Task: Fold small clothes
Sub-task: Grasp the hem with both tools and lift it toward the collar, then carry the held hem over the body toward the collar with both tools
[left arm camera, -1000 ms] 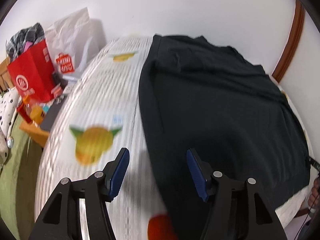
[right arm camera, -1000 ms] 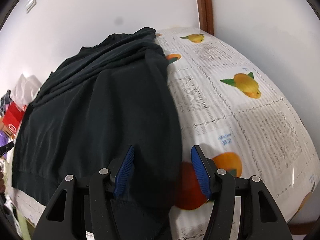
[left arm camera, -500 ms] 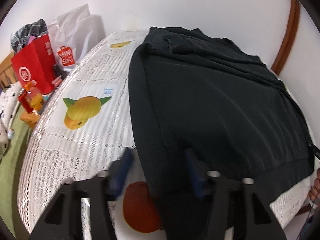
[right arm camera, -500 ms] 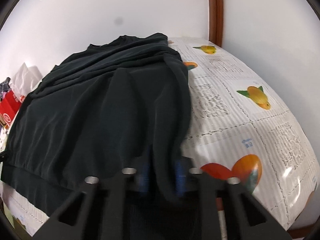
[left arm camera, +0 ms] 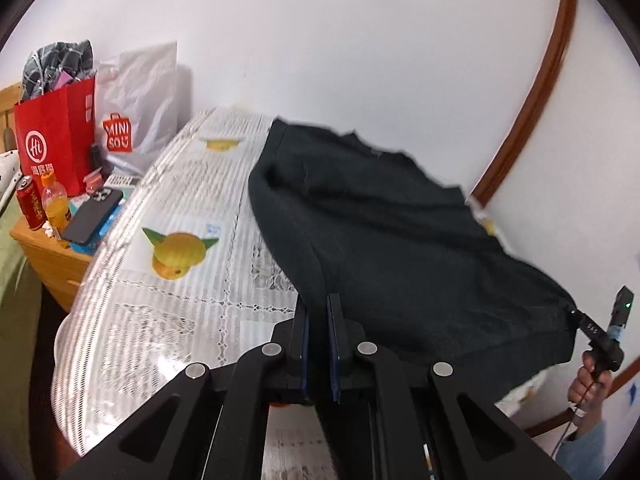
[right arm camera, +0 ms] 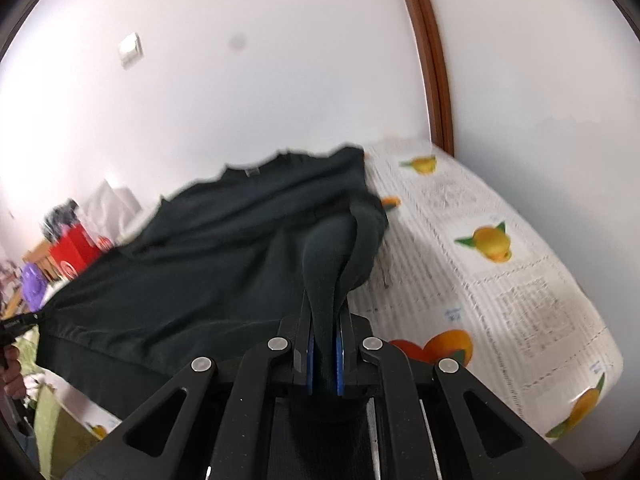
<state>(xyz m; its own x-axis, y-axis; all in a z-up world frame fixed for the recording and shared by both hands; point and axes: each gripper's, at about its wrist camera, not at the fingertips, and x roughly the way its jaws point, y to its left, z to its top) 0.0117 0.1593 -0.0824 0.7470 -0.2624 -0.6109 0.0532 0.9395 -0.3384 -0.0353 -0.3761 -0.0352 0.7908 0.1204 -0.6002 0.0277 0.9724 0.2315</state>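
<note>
We work on a table covered by a fruit-print lace tablecloth (left arm camera: pixel 172 312). The dark garment (left arm camera: pixel 400 248), seemingly a sweatshirt, lies ahead of both tools with its neckline at the far end and its near hem raised off the cloth.

Handling: we judge the garment soft, limp and fairly light. It will sag between two grips and drag on the lace. We therefore take hold at the two hem corners and keep the span between them taut.

Tool state: the left gripper (left arm camera: pixel 318 320) is clamped on the left hem corner, fabric pinched between its blue pads. The right gripper (right arm camera: pixel 324 320) is clamped on a bunched ridge of fabric at the right hem corner.

Surroundings: a white wall and a brown door frame (right arm camera: pixel 428 60) close off the far side. Left of the left gripper, beyond the table edge, a wooden nightstand (left arm camera: pixel 44 256) carries a red shopping bag (left arm camera: pixel 56 136), a white Miniso bag (left arm camera: pixel 136 104), a phone (left arm camera: pixel 94 216), an orange drink bottle (left arm camera: pixel 56 204) and a red can (left arm camera: pixel 31 208). None lies on the fold path.
</note>
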